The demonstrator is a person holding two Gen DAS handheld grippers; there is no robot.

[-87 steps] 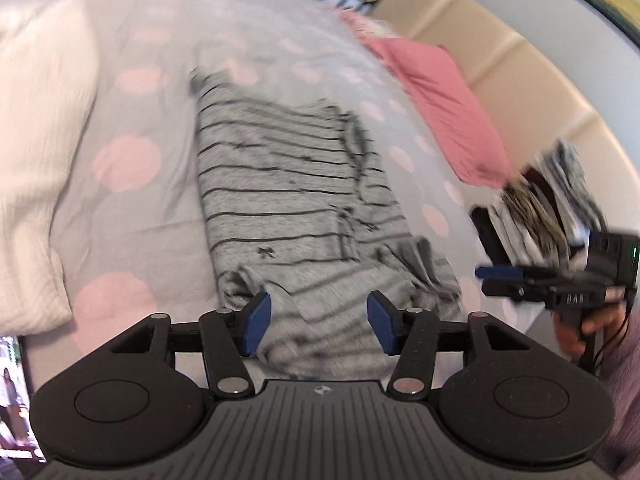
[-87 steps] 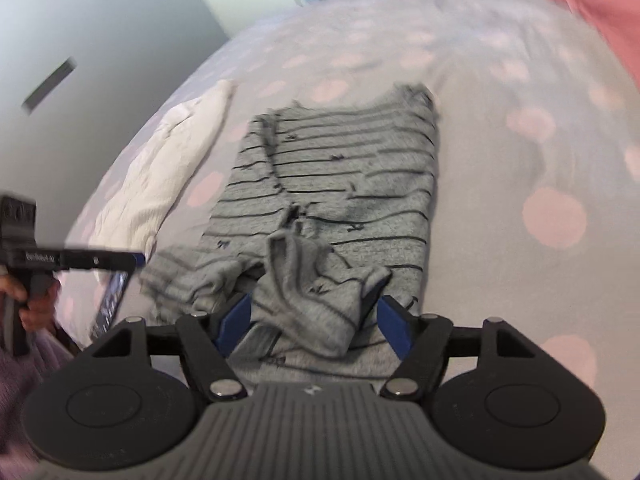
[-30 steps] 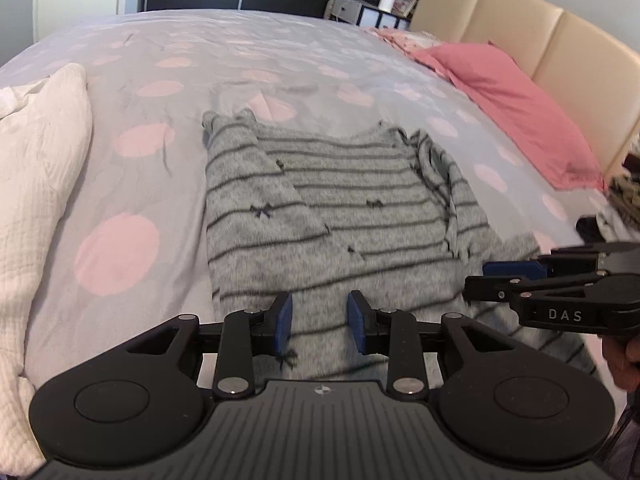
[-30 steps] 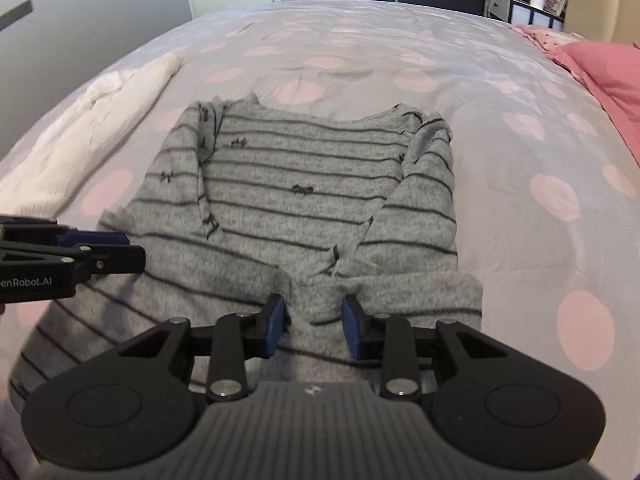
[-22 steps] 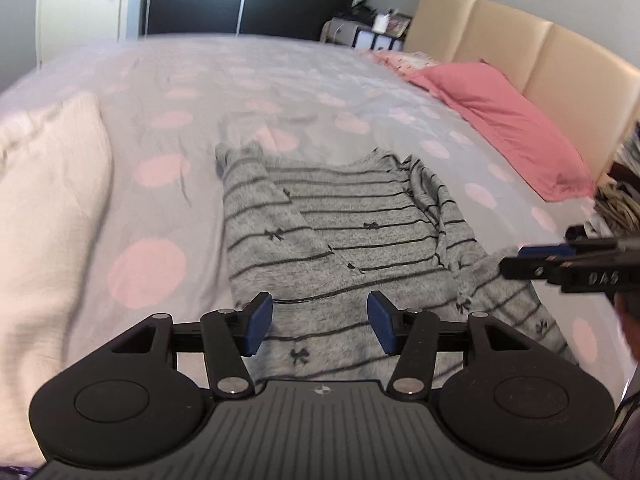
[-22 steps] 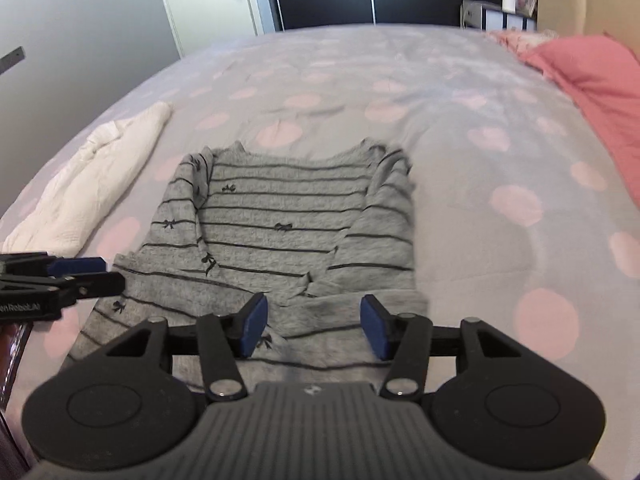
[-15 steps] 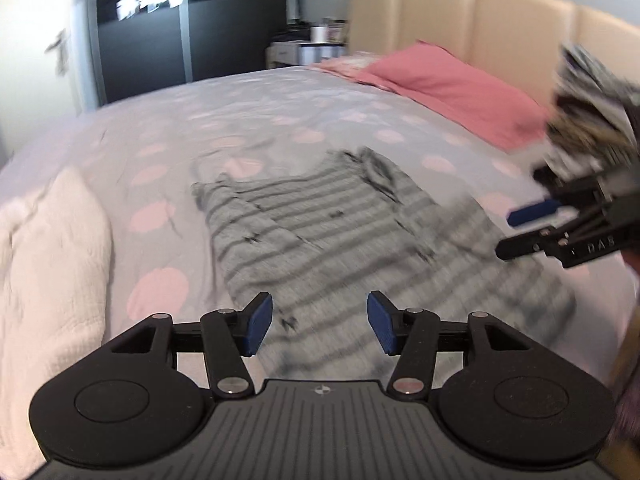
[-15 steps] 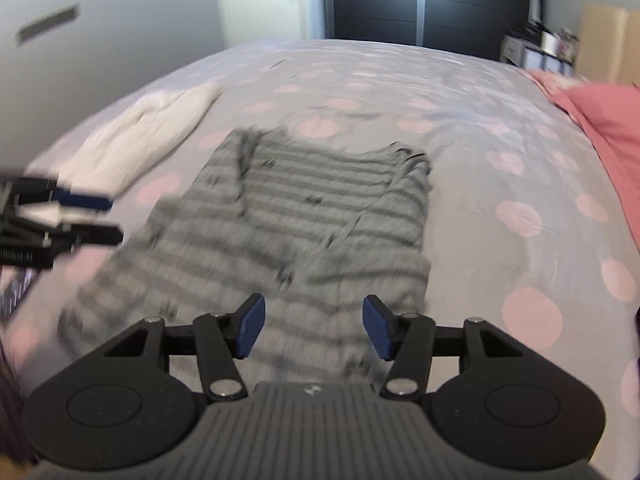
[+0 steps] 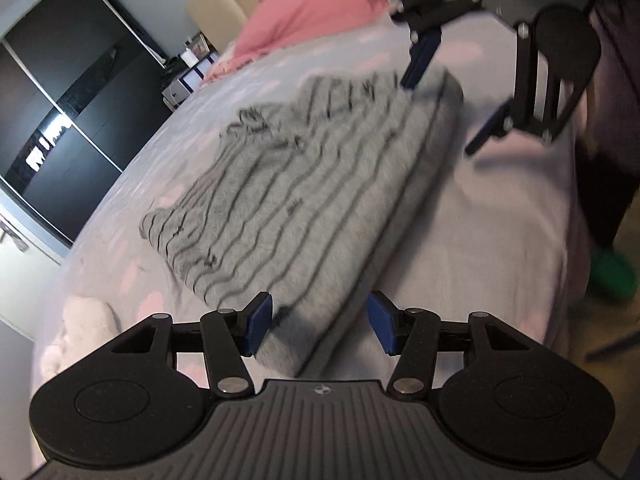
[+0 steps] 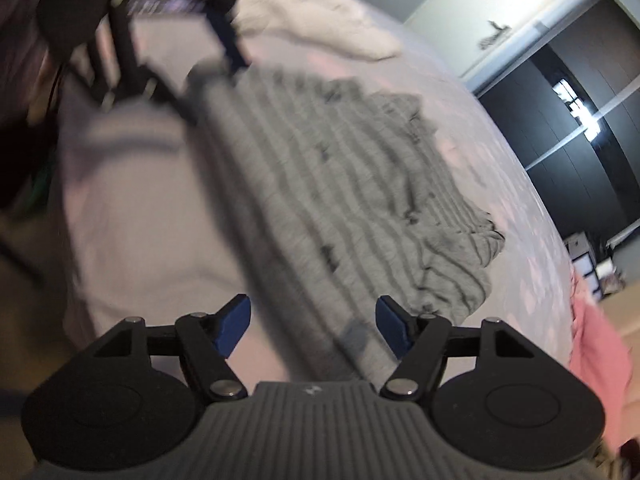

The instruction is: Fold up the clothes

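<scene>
My left gripper (image 9: 316, 330) and right gripper (image 10: 314, 330), jaws just parted, straddled opposite ends of the striped grey sweater's (image 9: 304, 196) fold, unpinched.

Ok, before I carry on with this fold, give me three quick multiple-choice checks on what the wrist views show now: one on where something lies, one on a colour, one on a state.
1. Where is the striped top lying?
A. On the floor
B. On the bedspread
C. On a chair

2. What colour is the pillow near the headboard?
A. Pink
B. Green
C. Blue

3. How do the left gripper and right gripper stand?
A. Both clamped shut on the top
B. Left shut, right open
C. Both open, cloth between the fingers but not pinched

Answers:
1. B, the folded top rests on the pale spotted bedspread in both wrist views.
2. A, the pillow shows pink at the top of the left wrist view.
3. C, a clear gap shows beside the blue pads on each gripper; the jaws have just been opening.
</scene>
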